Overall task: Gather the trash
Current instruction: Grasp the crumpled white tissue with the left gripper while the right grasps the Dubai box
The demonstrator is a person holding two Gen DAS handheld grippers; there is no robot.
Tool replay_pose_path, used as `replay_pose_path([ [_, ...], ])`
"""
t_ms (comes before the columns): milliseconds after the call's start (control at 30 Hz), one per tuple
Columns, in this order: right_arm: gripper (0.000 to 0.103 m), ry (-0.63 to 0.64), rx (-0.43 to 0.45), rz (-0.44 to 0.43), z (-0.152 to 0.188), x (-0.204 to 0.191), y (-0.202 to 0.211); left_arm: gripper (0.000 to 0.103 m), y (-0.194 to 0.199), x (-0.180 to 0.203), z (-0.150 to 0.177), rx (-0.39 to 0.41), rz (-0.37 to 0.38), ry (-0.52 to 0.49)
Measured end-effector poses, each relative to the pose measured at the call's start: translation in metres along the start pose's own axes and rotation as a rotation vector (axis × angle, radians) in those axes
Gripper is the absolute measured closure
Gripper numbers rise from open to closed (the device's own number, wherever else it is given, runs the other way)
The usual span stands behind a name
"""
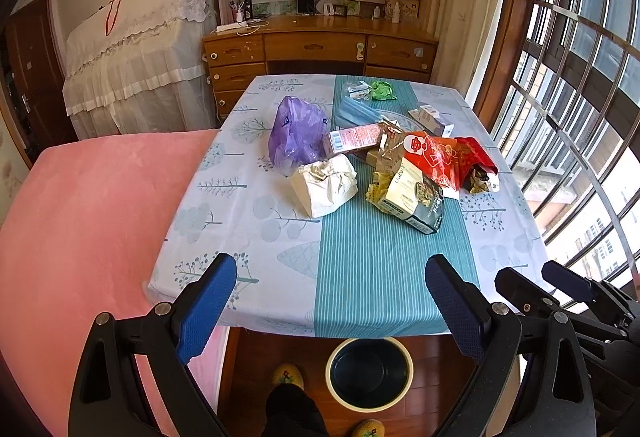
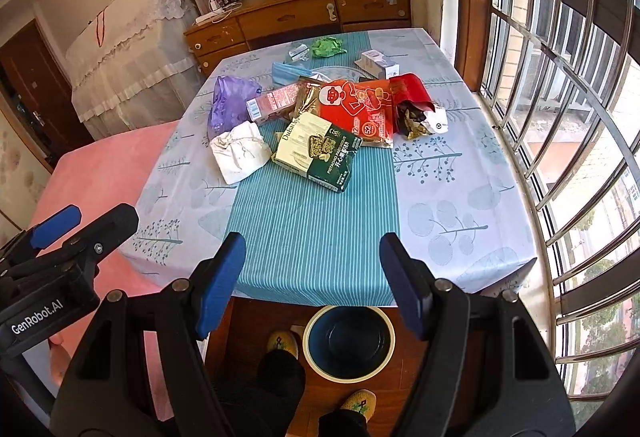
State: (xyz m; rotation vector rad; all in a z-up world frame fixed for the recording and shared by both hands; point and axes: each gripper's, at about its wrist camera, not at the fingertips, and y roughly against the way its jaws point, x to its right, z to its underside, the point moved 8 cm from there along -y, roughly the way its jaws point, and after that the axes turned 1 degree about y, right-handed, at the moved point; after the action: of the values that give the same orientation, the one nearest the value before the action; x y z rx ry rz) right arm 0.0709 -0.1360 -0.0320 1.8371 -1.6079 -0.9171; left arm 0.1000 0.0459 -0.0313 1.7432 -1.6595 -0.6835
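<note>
1. Trash pile sits mid-table on the table, w/ the bin on the floor at 6 o'clock, half tucked under the near table edge, apparently empty.
2. Left gripper: claw spread wide, nothing between pads, hovering over near table edge. Right gripper: likewise spread, empty, just beside the left one at its 3 o'clock.
3. Nearest items: crumpled white paper bag at 11 o'clock of the left claw; green-and-cream snack pack at 12 o'clock of the right claw. Judged first picks, one per hand.
4. Behind those: purple plastic bag, pink carton, red-orange pouch, red foil bag, blue mask, green wrapper. Small packets at far edge, contents too small to read.
5. Technique: come down on the paper bag across a raised crease, not flat, so pads bite; take the snack pack by its free near corner. Film likely slippery, so close fully before lifting.
6. Edges: pile well apart from all table edges, so low risk of pushing items off. Snack pack overlaps stuff beneath it; lift straight up to avoid dragging.
7. Room: open cloth btwn claws and pile, clear approach. Window bars at 3 o'clock, pink bed at 9 o'clock; both well apart.
8. Drop: bin mouth partly under overhang, person's slippers near it. Pull back past table edge before release.
</note>
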Motion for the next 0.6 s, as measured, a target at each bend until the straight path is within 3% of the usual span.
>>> replay_pose_path([
  [367,0.036,-0.091,-0.007,0.083,-0.055,-0.013,-0.061,0.007,-0.069,-0.042,-0.086,-0.031,0.043,-0.032],
  [467,0.036,-0.114,-0.033,0.091,-0.065,-0.015,-0.087,0.007,-0.099,-0.048,-0.105,-0.077,0.075,-0.062],
  [600,0.036,-0.085,-0.048,0.128,-0.067,-0.013,-0.121,0.007,-0.153,-0.051,-0.115,-0.202,0.141,-0.11],
])
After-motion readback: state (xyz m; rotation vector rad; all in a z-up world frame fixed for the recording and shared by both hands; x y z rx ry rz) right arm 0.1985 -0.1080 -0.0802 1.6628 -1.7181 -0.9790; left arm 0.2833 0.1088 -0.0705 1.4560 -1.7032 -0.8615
